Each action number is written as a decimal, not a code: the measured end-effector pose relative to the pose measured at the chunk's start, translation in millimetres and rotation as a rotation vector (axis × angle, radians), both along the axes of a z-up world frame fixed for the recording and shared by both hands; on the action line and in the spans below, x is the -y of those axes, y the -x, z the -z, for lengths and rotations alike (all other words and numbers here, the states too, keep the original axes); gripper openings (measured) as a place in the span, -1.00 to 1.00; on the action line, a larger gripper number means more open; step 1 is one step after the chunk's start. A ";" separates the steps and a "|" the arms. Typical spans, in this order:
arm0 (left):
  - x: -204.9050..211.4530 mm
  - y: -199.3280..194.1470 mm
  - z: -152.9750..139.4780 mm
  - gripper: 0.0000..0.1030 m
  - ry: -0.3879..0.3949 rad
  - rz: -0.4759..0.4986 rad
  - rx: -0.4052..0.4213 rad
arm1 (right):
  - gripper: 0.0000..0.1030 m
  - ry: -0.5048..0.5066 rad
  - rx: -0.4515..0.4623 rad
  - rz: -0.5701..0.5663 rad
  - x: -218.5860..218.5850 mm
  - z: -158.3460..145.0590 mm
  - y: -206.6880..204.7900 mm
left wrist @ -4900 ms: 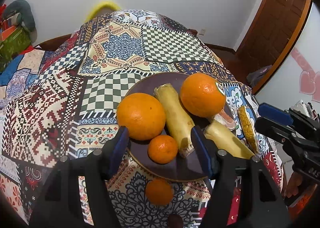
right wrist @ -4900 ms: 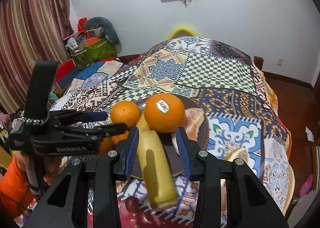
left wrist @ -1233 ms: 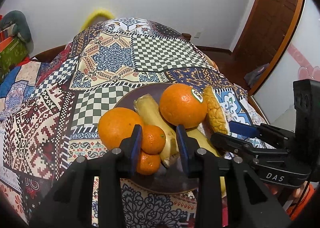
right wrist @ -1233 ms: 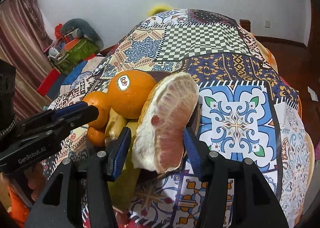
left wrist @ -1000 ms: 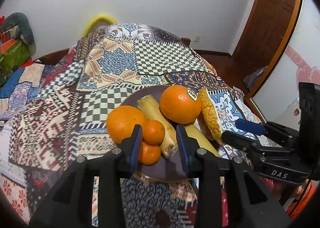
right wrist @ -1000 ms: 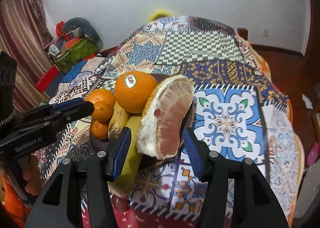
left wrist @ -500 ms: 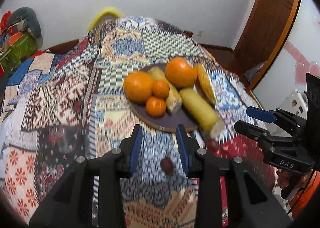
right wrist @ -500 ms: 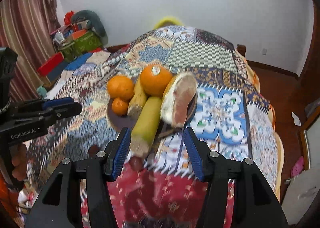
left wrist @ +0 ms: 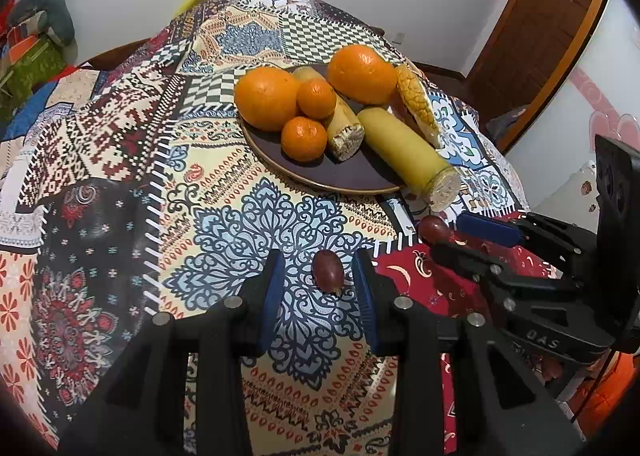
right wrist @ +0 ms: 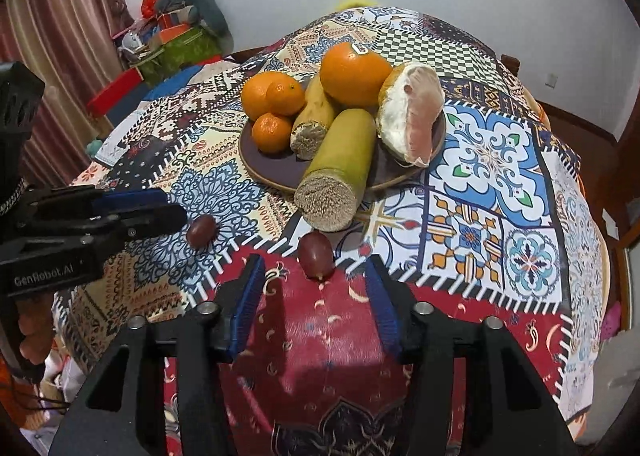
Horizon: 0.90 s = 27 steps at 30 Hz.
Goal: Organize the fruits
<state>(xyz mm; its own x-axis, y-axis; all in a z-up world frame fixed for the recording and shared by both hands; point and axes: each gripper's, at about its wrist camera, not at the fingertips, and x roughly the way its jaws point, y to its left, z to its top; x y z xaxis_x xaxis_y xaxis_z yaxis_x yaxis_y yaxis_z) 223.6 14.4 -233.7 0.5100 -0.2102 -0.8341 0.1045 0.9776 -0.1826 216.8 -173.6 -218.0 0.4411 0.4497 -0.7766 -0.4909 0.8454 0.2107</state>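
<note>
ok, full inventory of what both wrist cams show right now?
plate: 1, dark brown, on the patchwork cloth.
large oranges: 2, orange, back of plate.
mandarins: 2, orange, left front of plate.
sugarcane pieces: 2, yellow-green, across plate; the longer one overhangs the front rim.
pomelo wedge: 1, pink flesh, right edge of plate.
dark red fruits: 2, on the cloth in front of the plate.
tablecloth: 1, multicolour patchwork.
left gripper: open, either side of one red fruit.
right gripper: open, just short of the other.
</note>
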 end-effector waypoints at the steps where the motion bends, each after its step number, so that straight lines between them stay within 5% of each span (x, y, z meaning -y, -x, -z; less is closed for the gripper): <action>1: 0.4 -0.7 1.7 -0.34 0.000 -0.002 -0.003 | -0.30 0.006 0.001 -0.004 -1.8 1.6 -2.3; 3: 0.8 -3.2 6.6 -0.34 0.004 -0.005 -0.014 | -0.44 0.009 -0.006 -0.014 -3.7 4.0 -3.8; 14: 2.7 -8.3 20.7 -0.34 0.010 -0.023 -0.025 | -0.48 0.018 0.015 -0.036 -9.4 9.3 -3.9; 20: 6.4 -10.7 22.5 -0.64 0.002 -0.022 -0.025 | -0.64 0.022 0.018 -0.042 -12.3 10.7 -5.2; 27: 6.5 -5.8 17.9 -0.65 -0.006 -0.023 -0.019 | -0.65 0.000 0.002 -0.042 -7.7 8.5 -4.7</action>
<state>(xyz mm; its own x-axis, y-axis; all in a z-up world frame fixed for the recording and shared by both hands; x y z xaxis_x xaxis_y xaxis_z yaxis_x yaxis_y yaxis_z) 229.4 7.9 -251.6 0.4984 -0.1932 -0.8452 0.0782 0.9809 -0.1781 221.5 -166.0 -226.5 0.4238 0.4678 -0.7756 -0.5260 0.8242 0.2097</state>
